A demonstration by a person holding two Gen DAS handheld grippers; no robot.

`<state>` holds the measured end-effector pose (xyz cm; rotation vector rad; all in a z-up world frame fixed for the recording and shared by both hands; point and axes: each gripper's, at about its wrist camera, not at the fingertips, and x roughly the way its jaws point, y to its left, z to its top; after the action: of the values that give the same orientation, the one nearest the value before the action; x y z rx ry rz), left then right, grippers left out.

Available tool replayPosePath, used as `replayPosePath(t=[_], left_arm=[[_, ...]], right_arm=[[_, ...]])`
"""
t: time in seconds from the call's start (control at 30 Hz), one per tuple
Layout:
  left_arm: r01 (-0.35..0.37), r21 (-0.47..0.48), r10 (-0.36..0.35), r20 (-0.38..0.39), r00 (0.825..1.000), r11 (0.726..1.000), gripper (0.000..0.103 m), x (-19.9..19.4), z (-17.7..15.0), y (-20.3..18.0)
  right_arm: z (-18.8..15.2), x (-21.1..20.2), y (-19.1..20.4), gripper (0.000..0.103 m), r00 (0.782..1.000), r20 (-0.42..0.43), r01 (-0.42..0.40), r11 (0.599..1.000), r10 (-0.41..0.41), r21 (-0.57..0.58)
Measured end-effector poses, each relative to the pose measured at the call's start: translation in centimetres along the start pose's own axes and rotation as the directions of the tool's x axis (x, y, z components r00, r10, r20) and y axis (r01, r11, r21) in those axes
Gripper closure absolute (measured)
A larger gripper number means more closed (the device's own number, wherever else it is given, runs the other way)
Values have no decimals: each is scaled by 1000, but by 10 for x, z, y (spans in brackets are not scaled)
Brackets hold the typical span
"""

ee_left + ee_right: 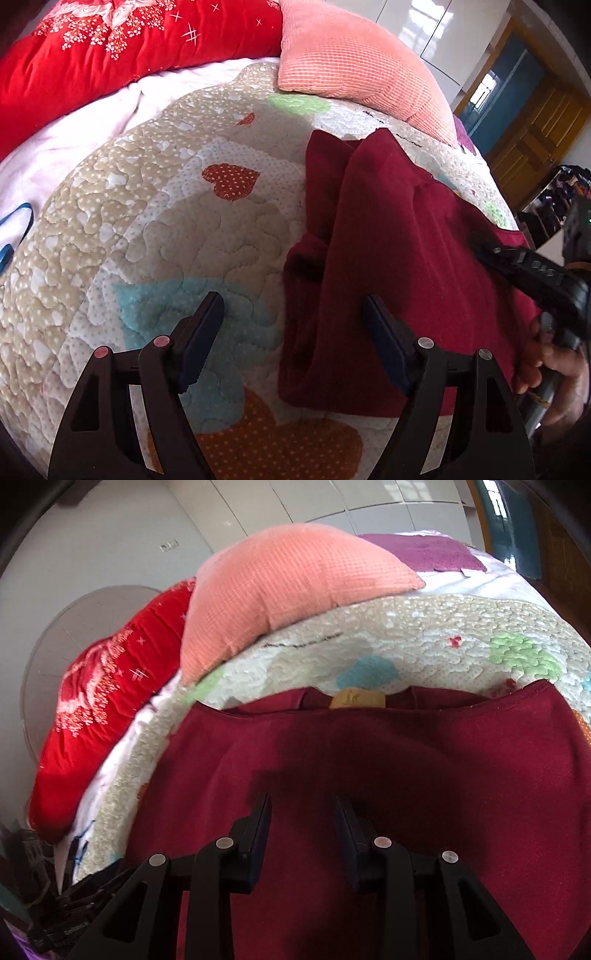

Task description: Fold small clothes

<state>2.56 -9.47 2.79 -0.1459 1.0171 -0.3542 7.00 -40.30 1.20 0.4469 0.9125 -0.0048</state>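
The maroon garment (369, 775) lies partly folded on the heart-patterned quilt (166, 221), below the peach pillow (351, 66), one panel already doubled over along its left edge. That loose fold could slide open if a finger drags across it. The left gripper (293, 328) hovers spread wide and empty, straddling the cloth's edge; it might pinch quilt along with fabric. The right gripper (301, 823) stands parted above the cloth, nothing pinched, and a shallow bite could catch only one layer.
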Motion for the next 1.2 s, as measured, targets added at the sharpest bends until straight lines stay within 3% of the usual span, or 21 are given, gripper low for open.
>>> replayPosePath(t=[0.1,0.23,0.43,0.57,0.73,0.93,1.2], left_arm=[[7,11,-7,2,1000,1000,25,-1,0,0],[29,-4,-29,-7,1000,1000,25,-2,-1,5],[61,-21,-61,-9,998,998,25,-4,-3,11],[62,-17,-62,-4,998,998,25,-3,-3,10],[71,-23,-71,-4,997,997,24,0,-2,12],[68,-19,-68,6,998,998,23,0,-4,11],[53,-2,-53,13,998,999,23,0,-6,8]], right_arm=[[6,-6,7,68,1000,7,14,1000,-14,3],[13,-14,42,69,997,34,-74,996,76,-53],[18,19,85,69,994,-1,-110,987,111,-118],[19,48,79,69,995,-6,-95,993,95,-68],[18,62,65,68,987,37,-155,987,157,-38],[13,59,46,65,953,92,-293,956,290,23],[10,57,40,65,930,115,-357,933,349,54]])
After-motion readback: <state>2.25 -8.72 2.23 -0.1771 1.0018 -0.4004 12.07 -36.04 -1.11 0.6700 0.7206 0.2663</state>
